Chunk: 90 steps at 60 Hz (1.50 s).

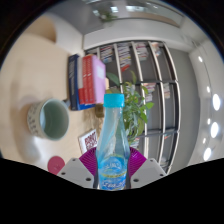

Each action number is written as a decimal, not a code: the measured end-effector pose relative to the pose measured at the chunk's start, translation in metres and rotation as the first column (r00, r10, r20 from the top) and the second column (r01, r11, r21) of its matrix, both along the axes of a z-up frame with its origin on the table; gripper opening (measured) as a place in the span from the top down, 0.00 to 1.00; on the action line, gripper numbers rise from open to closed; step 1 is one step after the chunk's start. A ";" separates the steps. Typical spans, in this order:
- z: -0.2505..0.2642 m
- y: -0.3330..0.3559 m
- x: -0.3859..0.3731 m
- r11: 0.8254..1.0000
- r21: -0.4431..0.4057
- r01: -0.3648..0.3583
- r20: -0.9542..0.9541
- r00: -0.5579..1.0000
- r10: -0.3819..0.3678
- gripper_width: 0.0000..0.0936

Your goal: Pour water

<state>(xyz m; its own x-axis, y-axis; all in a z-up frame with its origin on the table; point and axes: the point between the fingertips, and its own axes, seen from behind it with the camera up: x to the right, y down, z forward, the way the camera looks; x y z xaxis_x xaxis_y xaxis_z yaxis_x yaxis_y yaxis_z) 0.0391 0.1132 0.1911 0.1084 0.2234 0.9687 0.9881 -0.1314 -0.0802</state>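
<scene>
A clear plastic water bottle (113,145) with a blue cap and a blue label stands upright between my fingers. My gripper (112,163) is shut on the bottle, with the magenta pads (88,158) pressing its lower body from both sides. The bottle seems lifted off the table. A green mug (49,120) stands on the light wooden table (30,70), to the left and beyond the fingers, its opening facing up.
A stack of red and blue books (86,80) stands behind the mug. A leafy green plant (135,105) is behind the bottle. A white railing or rack (150,65) runs along the back right. A small QR tag (88,139) sits by the bottle.
</scene>
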 end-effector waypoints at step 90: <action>-0.138 -0.112 0.068 0.907 -0.344 0.243 -0.924 0.082 -0.373 0.14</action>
<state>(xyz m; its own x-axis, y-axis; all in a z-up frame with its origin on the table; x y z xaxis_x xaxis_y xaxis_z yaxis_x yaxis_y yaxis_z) 0.1074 0.0014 0.0528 0.9995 -0.0282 -0.0168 -0.0281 -0.4719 -0.8812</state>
